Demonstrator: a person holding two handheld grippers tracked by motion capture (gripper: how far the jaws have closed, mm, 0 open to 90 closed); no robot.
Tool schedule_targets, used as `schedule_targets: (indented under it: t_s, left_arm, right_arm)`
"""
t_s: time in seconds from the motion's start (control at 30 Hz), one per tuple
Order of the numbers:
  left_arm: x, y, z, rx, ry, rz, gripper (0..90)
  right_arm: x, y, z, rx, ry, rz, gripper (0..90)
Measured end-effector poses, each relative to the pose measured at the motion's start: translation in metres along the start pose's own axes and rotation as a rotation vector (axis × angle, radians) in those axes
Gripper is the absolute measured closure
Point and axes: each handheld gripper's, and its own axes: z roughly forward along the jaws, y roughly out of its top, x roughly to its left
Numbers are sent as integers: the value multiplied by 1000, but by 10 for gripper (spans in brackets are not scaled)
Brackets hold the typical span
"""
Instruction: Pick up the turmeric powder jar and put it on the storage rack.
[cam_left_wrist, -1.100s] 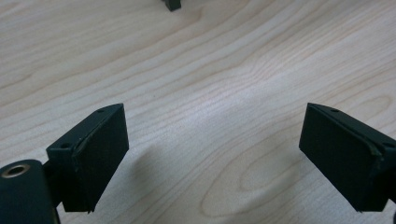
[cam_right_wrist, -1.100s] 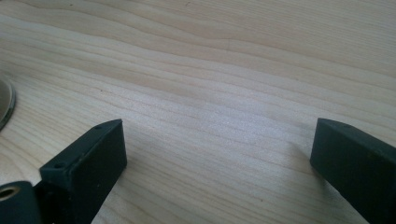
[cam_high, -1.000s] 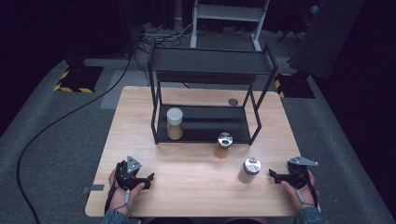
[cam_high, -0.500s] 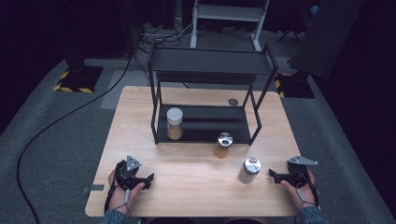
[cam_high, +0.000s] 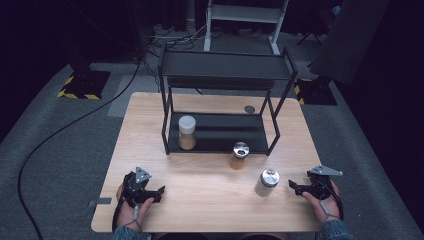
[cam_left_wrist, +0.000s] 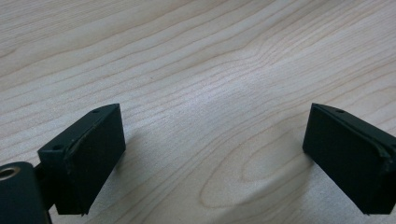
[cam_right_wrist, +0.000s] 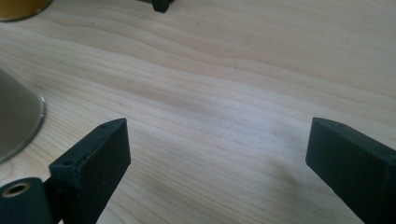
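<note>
Near the right gripper (cam_high: 294, 185), a silver-lidded jar (cam_high: 266, 182) stands upright on the surface (cam_high: 210, 200), apart from jaws that have just been closing slightly around nothing. It looks rigid, smooth, maybe slippery; gripping the body below the lid seems safest. No readable label. The left gripper (cam_high: 159, 192) gapes empty.

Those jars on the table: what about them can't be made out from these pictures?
- Jar with the white lid, high view: too small to name its tan contents.
- Amber jar: right gripper view's top edge cuts it to a sliver.
- Silver-lidded jar: that view's left edge cuts it; blurred.
- Dark disc: too small to identify.
</note>
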Motion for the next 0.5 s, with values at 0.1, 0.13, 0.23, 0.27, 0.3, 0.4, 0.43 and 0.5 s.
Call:
schedule_targets:
  t_s: [0.1,0.13,0.23,0.27,0.3,0.4,0.43,0.5]
  left_arm:
    - [0,0,0,0,0,1,56]
    - [0,0,0,0,0,0,55]
    - [0,0,0,0,0,1,55]
    - [0,0,0,0,0,0,55]
    - [0,0,0,0,0,0,55]
    - [0,0,0,0,0,0,55]
    - [0,0,0,0,0,0,56]
    - [0,0,0,0,0,0,56]
  right_arm:
    - [1,6,-4,-7,2,-6,63]
    - [1,8,-5,-8,3,-8,62]
    - [-1,15,-9,-16,28,1,62]
    - [0,17,-11,-21,30,-2,62]
    - [1,20,-13,-27,31,-7,63]
    - [3,28,-18,-46,39,-17,62]
    - [4,31,-20,-52,43,-21,62]
    - [7,37,-24,-60,45,-30,62]
